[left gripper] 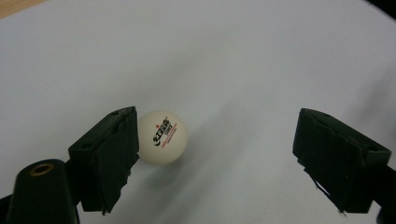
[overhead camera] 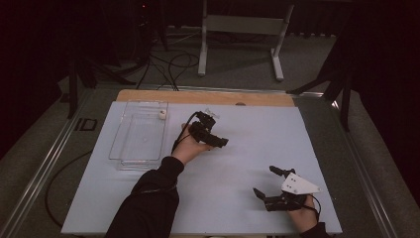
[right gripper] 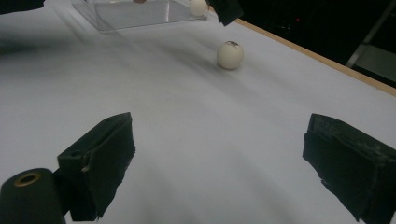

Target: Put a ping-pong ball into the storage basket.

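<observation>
— Where's the ball [left gripper: 162, 137]?

— On the white table [overhead camera: 257, 134], toward the far side, right of the clear tray [overhead camera: 140, 134]. It sits between the jaws of the left gripper [left gripper: 217, 140], up against one pad; the other pad stands well clear, so nothing is gripped.

— And the jaws?

— Partly open on the left, not holding the ball. The right gripper [right gripper: 219, 154] hovers near the front edge, jaws spread wide with bare table between them.

— Anything in the tray?

— A second ball [overhead camera: 161, 115] lies in its far right corner.
</observation>
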{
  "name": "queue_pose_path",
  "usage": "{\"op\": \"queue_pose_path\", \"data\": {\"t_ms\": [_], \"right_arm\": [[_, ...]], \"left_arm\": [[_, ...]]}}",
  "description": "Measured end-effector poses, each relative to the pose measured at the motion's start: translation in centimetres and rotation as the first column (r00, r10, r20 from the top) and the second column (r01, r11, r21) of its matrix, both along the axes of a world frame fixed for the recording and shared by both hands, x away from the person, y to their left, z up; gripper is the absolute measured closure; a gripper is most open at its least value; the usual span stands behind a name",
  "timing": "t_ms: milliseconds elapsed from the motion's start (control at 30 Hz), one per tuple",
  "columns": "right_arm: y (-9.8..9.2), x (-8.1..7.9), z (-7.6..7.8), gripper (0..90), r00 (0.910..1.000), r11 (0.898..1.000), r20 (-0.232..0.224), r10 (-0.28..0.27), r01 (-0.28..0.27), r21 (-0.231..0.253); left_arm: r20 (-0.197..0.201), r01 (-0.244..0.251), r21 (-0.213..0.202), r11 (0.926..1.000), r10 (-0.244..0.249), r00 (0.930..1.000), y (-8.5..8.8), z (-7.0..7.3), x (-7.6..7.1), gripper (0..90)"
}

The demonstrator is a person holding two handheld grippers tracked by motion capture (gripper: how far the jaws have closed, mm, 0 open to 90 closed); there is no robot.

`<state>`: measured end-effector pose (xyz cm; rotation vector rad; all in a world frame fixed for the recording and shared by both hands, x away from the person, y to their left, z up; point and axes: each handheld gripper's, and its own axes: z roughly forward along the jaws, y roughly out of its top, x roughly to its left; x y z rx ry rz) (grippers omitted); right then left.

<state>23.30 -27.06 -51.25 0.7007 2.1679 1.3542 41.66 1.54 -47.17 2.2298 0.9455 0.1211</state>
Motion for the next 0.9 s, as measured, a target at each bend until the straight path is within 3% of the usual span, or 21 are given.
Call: {"op": "queue_pose_path", "data": {"t_ms": [233,333,600,900], "right_arm": [[0.1,0.0,0.0,9.0,1.0,1.0,-0.003,0.001,-0.001,-0.001],[0.1,0.0,0.0,9.0,1.0,1.0,-0.005,-0.001,0.001,-0.001],[0.0,0.0,0.0,9.0,1.0,1.0,-0.003,0.0,0.0,0.0],[0.0,0.0,-0.1,9.0,1.0,1.0,-0.01,0.001,-0.001,-0.003]], "left_arm": [[-0.007,-0.04,0.031,0.9987,0.04,0.9992,-0.1,-0.5,0.4,19.5],[-0.028,-0.071,0.059,0.9957,0.073,0.9969,-0.2,-1.1,0.7,22.3],[-0.043,-0.093,0.078,0.9926,0.097,0.9944,-0.5,-2.0,1.2,27.2],[-0.051,-0.141,0.136,0.9806,0.149,0.9875,-1.2,-3.0,1.8,33.8]]}}
